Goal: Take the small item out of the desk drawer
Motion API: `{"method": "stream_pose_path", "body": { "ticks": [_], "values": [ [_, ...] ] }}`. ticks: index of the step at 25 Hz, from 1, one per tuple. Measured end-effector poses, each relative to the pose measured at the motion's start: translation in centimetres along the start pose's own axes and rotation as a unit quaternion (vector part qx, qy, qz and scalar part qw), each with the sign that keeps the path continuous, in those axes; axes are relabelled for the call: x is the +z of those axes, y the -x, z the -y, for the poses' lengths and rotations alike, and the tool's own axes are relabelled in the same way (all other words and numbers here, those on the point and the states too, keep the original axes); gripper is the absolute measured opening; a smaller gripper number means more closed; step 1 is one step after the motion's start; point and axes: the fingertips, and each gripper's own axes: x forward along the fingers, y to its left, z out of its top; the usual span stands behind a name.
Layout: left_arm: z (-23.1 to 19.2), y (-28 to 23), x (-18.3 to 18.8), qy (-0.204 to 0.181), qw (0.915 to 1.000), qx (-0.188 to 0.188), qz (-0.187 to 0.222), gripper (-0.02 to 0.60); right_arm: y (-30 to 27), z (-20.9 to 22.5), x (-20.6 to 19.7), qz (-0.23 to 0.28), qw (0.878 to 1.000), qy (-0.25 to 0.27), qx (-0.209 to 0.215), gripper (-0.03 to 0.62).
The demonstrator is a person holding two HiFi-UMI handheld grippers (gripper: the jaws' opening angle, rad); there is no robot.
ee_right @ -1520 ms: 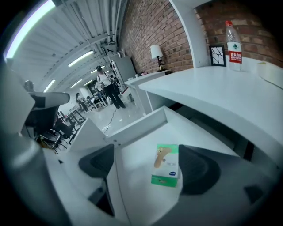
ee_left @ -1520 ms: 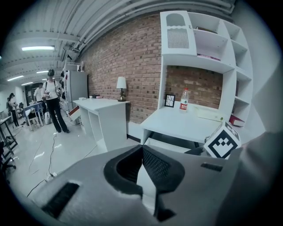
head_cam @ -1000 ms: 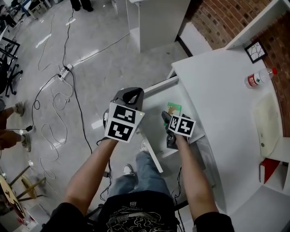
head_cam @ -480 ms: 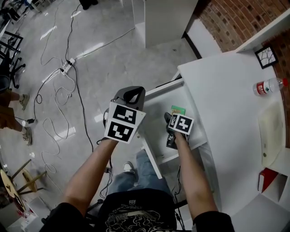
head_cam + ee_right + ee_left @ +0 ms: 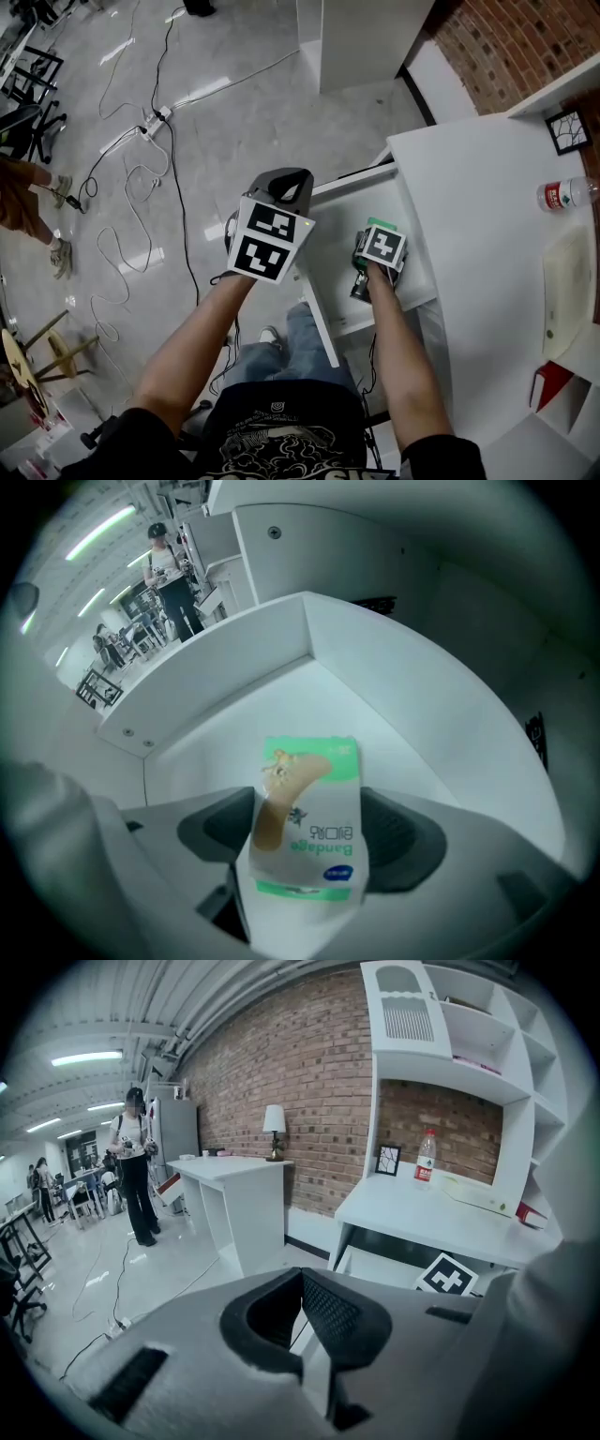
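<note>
The desk drawer [image 5: 330,217] stands pulled out, white inside. In it lies a small green and white bandage box [image 5: 379,224], mostly covered by my right gripper's marker cube in the head view. In the right gripper view the box [image 5: 311,799] stands between the two dark pads [image 5: 220,825]. My right gripper [image 5: 309,829] is closing, and both pads sit against the box's sides. Over the drawer's left front corner, clear of the box, my left gripper [image 5: 285,180] hovers. Its jaws [image 5: 302,1277] meet at the tips with nothing between them.
The white desk top [image 5: 469,216] on the right carries a water bottle [image 5: 563,194] and a small framed picture [image 5: 569,129]. A red book [image 5: 544,380] lies at lower right. Cables [image 5: 141,178] trail over the floor at left, where a person [image 5: 28,202] stands.
My right gripper has moved forward over the bandage box, which now lies under its marker cube and between its jaws. The left gripper has kept its place by the drawer's corner.
</note>
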Motion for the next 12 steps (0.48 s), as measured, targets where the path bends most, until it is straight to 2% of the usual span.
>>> {"method": "stream_pose_path", "body": {
  "ticks": [7,12],
  "values": [
    [-0.3,0.5,-0.1,0.003,1.0,0.005,-0.002,0.005,0.5,-0.5,0.0,-0.005,1.0,0.024,0.012,0.35],
    [-0.5,1.4,0.7,0.008,0.9999,0.013,0.004,0.005,2.2,-1.4,1.1,0.011,0.999,0.032,0.033,0.35]
  ]
}}
